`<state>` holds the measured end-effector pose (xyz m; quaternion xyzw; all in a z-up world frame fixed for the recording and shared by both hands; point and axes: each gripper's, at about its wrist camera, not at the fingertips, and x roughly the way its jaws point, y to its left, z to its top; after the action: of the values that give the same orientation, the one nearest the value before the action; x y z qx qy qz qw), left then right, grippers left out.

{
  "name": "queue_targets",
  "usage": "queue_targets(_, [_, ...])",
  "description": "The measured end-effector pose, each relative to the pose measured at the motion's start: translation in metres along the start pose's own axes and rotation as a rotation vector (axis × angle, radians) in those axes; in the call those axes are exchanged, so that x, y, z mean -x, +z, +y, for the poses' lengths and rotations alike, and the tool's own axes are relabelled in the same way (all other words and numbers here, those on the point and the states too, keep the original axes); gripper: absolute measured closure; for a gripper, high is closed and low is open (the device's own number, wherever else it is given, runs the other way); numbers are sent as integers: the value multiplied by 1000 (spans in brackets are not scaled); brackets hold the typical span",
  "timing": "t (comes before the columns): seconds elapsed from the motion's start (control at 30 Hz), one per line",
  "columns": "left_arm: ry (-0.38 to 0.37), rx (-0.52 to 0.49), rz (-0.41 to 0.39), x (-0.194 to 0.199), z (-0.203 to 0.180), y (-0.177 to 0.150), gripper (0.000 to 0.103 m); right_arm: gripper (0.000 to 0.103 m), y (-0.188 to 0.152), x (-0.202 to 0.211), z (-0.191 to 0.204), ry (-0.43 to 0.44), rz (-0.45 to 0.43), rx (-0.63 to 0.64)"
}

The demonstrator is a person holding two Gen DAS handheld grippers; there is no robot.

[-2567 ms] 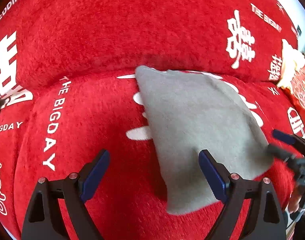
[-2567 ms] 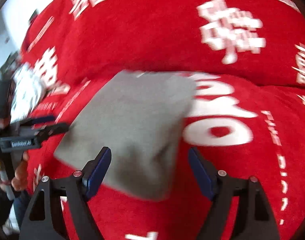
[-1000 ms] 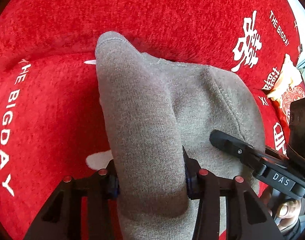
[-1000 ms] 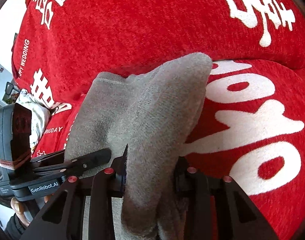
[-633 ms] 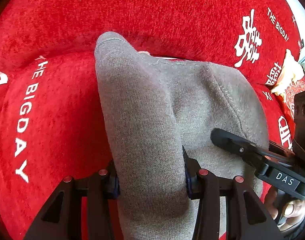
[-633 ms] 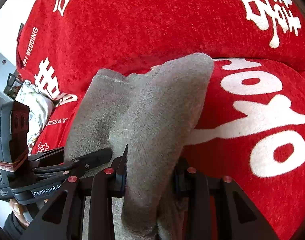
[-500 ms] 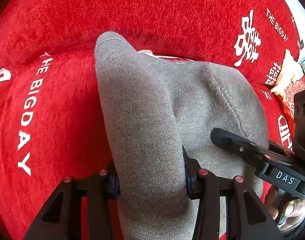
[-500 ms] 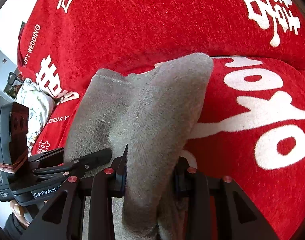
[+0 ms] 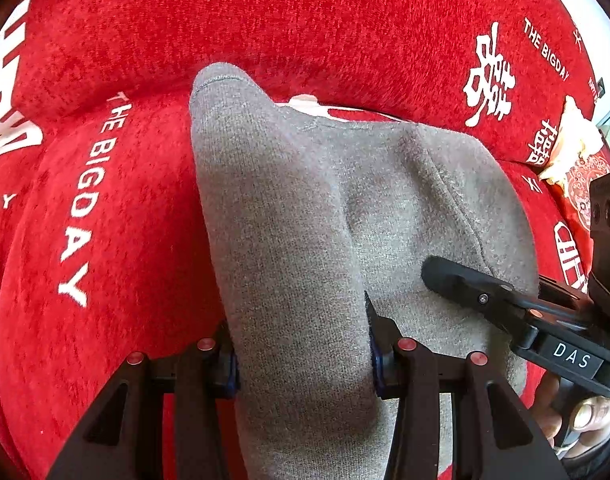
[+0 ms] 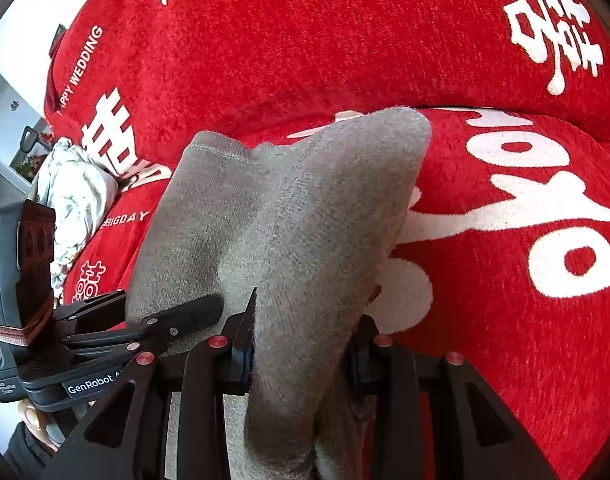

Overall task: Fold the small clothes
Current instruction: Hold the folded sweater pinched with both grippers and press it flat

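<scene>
A small grey knitted garment [image 9: 305, 208] hangs lifted over a red sofa. My left gripper [image 9: 301, 360] is shut on its left corner, which bulges up between the blue pads. In the right wrist view the same grey garment [image 10: 297, 232] is pinched at its right corner by my right gripper [image 10: 301, 352], also shut on it. The cloth stretches between the two grippers in a soft fold. Each gripper shows in the other's view: the right gripper [image 9: 481, 296] at the right, the left gripper [image 10: 173, 320] at the lower left. The garment's lower part is hidden behind the fingers.
The red sofa cover [image 9: 105, 208] with white lettering fills both views, seat below and backrest [image 10: 305, 40] above. A pale patterned cushion [image 10: 73, 192] lies at the left, a cream and red item [image 9: 577, 160] at the right. A person's hand [image 9: 577, 420] holds the right gripper.
Both grippers closed on the garment's corners and lifted it off the seat. Over the last second they carried it sideways across the sofa, the white lettering sliding right in the left wrist view.
</scene>
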<state>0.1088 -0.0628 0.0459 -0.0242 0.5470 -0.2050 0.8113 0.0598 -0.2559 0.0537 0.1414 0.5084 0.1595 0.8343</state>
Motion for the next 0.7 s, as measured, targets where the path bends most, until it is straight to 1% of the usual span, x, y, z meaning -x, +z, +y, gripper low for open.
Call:
queue_targets(0.37, [5,11,-20,14,10,-31,55,67,-24,5,19,-3,2,26])
queue_targets(0.7, [20,-4,-36,26,11,-49,55,67,-42,13,32,-11,-2,49])
